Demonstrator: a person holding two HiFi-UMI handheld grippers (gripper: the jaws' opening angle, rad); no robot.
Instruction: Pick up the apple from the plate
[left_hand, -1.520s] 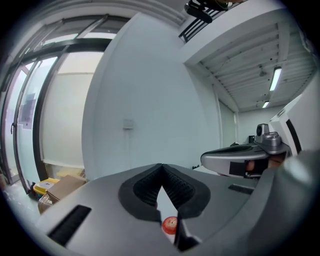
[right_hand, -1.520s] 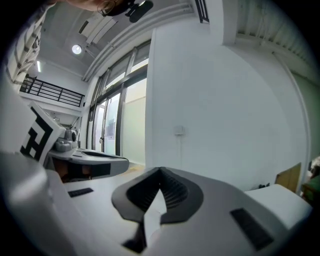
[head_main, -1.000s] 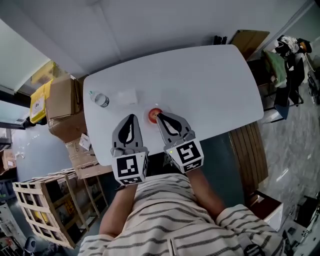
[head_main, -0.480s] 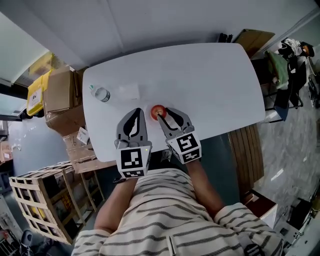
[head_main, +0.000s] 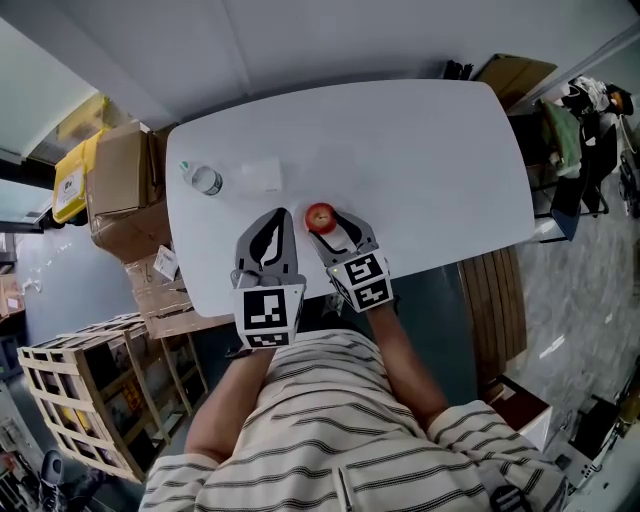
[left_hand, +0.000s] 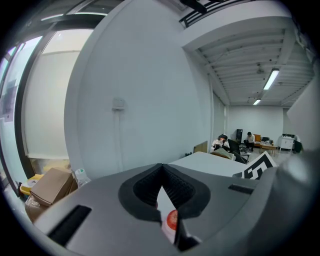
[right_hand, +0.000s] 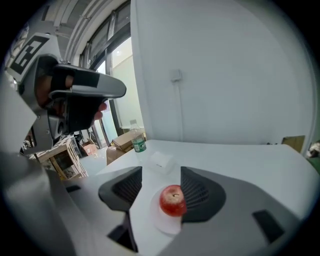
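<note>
Person: striped shirt (head_main: 330, 430) fills the bottom of the head view; one gripper in each hand, both over the near edge of the tabletop (head_main: 430, 170).
Left gripper (head_main: 281, 222): jaws together, tips meeting, nothing between them. It is held above the tabletop, just left of the apple.
Left gripper view: apple (left_hand: 171, 218) shows as a red patch in the slit below the closed jaws, beyond them.
Right gripper (right_hand: 161, 187): jaws apart, not clamped on anything. The apple sits in the gap between them.
Apple (right_hand: 173, 200): red, stem dimple up, resting on the plate. It lies nearer the pad on that view's right than the one on the left, which stands clear of it. Contact with the right-hand pad cannot be told.
Apple, head view (head_main: 320, 216): between the tips of the right gripper (head_main: 330, 226), near the front edge of the tabletop.
Plate (right_hand: 162, 226): white, flat, on the white tabletop; its rim shows in front of and to the left of the apple.
White packet (right_hand: 162, 161): flat on the tabletop, beyond the plate and apart from it.
Bottle (right_hand: 138, 141): clear, green label, upright near the far left corner of the tabletop, past the packet.
Cardboard boxes (head_main: 120, 190): stacked off the left end of the tabletop.
Wooden crate (head_main: 90, 410): on the floor at lower left in the head view.
Background: plain white wall (right_hand: 220, 70) behind the tabletop.
</note>
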